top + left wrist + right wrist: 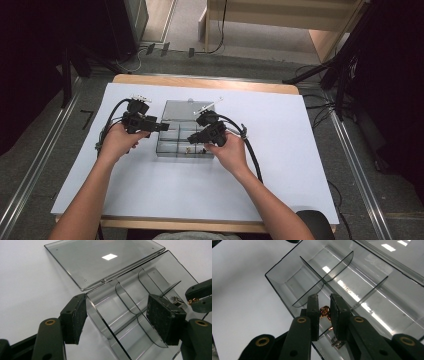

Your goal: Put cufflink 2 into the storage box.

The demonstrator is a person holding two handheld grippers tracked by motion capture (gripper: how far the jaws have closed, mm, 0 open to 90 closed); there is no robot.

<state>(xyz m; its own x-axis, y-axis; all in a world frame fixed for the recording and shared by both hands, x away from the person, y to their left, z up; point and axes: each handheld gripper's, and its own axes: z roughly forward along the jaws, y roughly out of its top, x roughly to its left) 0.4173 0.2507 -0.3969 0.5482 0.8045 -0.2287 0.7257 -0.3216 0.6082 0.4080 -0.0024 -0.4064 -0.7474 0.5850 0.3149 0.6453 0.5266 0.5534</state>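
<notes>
A clear plastic compartment box (167, 150) lies on the white table sheet with its lid (186, 110) folded back flat. My left gripper (159, 127) is at the box's left end. Its jaws (117, 300) stand wide apart across the end wall (100, 317), one pad outside and one over the compartments. My right gripper (194, 140) reaches in from the right over the front row. It (324, 300) is shut on a small copper-coloured trinket (324, 311). The trinket (192, 300) is pinched at the tips of the right gripper (197, 296). A small silver metal piece (338, 343) lies in the compartment below.
Curved dividers (127, 300) split the box into several compartments. White sheet (300, 150) stretches to the right and front of the box. Cables (252, 155) trail from both grippers. The table's wooden edge (200, 82) runs along the back.
</notes>
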